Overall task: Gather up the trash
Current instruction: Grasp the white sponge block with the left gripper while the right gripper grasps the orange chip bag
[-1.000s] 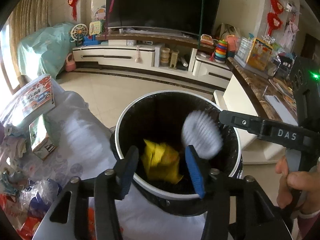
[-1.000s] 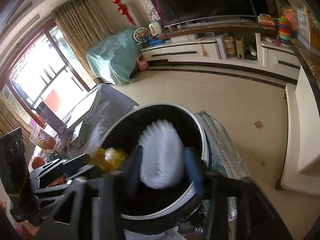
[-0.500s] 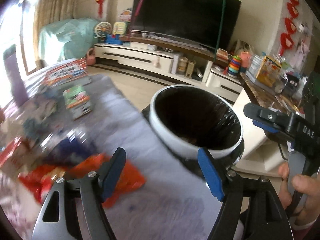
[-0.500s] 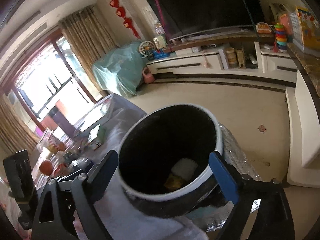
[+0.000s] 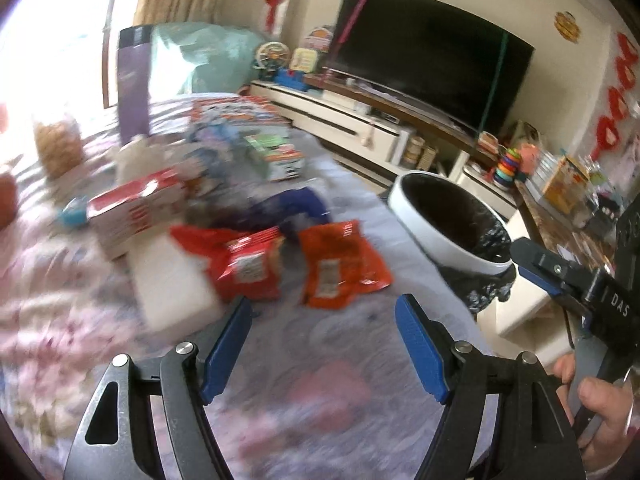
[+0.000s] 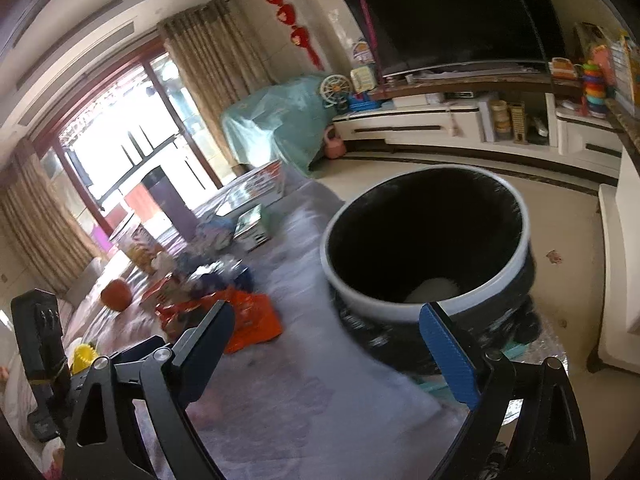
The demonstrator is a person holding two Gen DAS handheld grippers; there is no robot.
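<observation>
Both wide-open, empty tongs, left tongs and right tongs, have swung from the bin toward the orange wrapper.

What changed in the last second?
The right claw let go of the white paper; it now lies in the trash bin. The left claw swung from the bin toward the orange snack bag. Both claws are open, empty. The bin stayed put.

- My tabletop clutter at ten o'clock is motion-blurred; labels unreadable.
- Bin depths at three o'clock stay dark; pale lump unidentifiable.
</observation>
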